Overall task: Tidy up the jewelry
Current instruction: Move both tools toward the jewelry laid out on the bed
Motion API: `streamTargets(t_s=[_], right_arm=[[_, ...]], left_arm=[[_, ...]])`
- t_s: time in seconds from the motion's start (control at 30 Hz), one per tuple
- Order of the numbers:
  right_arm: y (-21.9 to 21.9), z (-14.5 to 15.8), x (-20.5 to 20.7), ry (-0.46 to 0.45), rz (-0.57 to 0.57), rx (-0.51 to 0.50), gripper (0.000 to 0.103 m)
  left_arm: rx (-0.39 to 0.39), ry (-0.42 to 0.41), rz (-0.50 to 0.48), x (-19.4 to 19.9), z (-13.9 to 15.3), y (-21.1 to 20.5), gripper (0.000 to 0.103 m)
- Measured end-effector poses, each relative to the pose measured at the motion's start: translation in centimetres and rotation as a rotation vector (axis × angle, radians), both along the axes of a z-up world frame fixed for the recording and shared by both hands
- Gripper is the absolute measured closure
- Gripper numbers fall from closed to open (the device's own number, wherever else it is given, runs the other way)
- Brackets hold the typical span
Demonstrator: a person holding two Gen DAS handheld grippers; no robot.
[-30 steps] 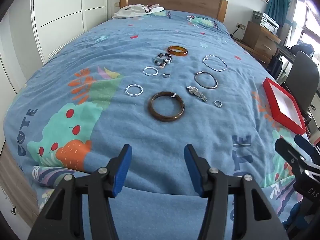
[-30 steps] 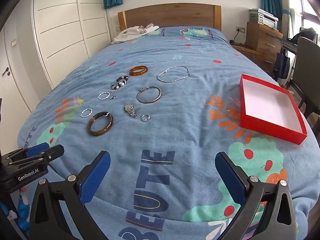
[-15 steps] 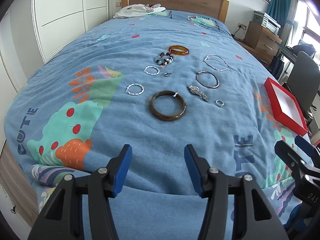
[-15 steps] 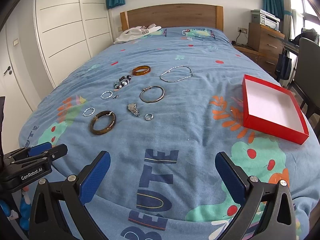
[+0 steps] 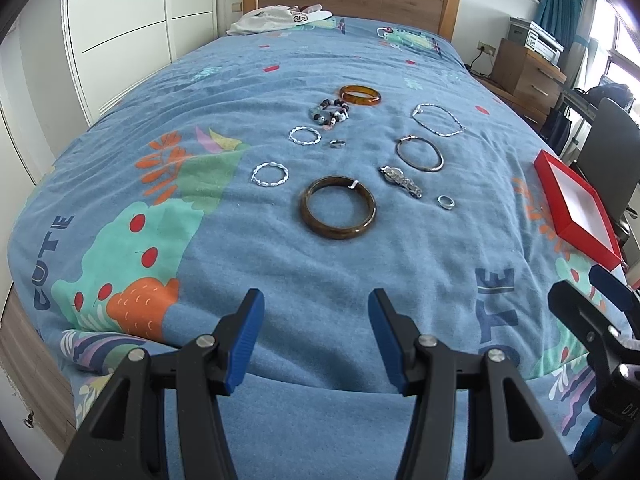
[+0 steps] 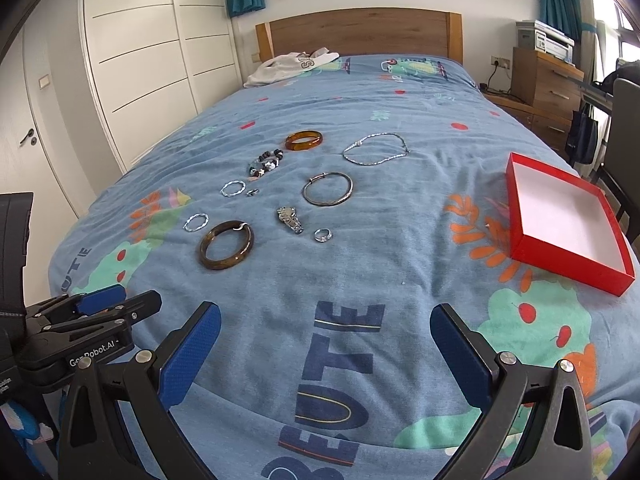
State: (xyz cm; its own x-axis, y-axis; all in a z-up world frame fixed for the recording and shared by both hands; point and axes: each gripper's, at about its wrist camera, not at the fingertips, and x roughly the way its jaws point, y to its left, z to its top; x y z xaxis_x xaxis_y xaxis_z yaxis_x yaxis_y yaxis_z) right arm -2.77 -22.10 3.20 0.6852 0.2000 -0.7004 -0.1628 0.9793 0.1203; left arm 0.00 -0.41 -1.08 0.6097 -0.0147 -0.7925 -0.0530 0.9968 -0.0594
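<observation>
Several pieces of jewelry lie on a blue patterned bedspread [image 5: 240, 80]: a dark brown bangle [image 5: 338, 212] [image 6: 227, 244], an amber bangle [image 5: 359, 95] [image 6: 304, 140], a bead bracelet [image 5: 330, 113], a thin silver bangle [image 5: 419, 153] [image 6: 327, 188], a silver chain [image 5: 438, 119] [image 6: 376, 149], twisted silver bracelets [image 5: 270, 175], a watch-like piece [image 5: 401, 181] and small rings [image 5: 446, 202]. An empty red box [image 6: 568, 256] [image 5: 576, 232] sits at the right. My left gripper [image 5: 316, 312] is open and empty, short of the brown bangle. My right gripper [image 6: 325, 322] is wide open and empty over the bed's near end.
White clothing [image 6: 292, 66] lies by the wooden headboard [image 6: 360, 32]. White wardrobe doors [image 6: 140, 60] line the left wall. A wooden dresser with a printer [image 6: 546, 76] and a dark chair [image 6: 624, 120] stand to the right of the bed.
Both grippers have drifted slightly forward and up over the bed's near end; the jewelry sits a little lower in the right view. Nothing was taken hold of.
</observation>
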Motion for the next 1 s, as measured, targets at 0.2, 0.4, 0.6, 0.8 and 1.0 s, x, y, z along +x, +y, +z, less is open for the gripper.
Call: streamTargets(t_s=[0.2,0.4,0.6,0.8,1.0], right_arm=[[0.14,-0.35,0.36,0.013,-0.002,-0.001,0.001],[0.14,-0.40,0.51,0.014,-0.005,-0.004,0.001],[0.16,-0.50,0.66,0.018,-0.002,-0.010,0.001],[0.37,-0.77,0.72,0.023,0.008,-0.012,0.001],[0.36,-0.87,0.96,0.030,0.006,-0.010,0.001]], left_arm=[[0.017,-0.003,-0.009,0.02,-0.20,-0.47,0.051],[0.015,-0.001,-0.003,0.03,-0.31,-0.47,0.051],[0.017,0.003,-0.003,0.10,-0.39,-0.43,0.051],[0.016,0.008,-0.001,0.29,-0.56,-0.32,0.051],[0.014,0.009,0.001,0.39,-0.57,-0.19,0.051]])
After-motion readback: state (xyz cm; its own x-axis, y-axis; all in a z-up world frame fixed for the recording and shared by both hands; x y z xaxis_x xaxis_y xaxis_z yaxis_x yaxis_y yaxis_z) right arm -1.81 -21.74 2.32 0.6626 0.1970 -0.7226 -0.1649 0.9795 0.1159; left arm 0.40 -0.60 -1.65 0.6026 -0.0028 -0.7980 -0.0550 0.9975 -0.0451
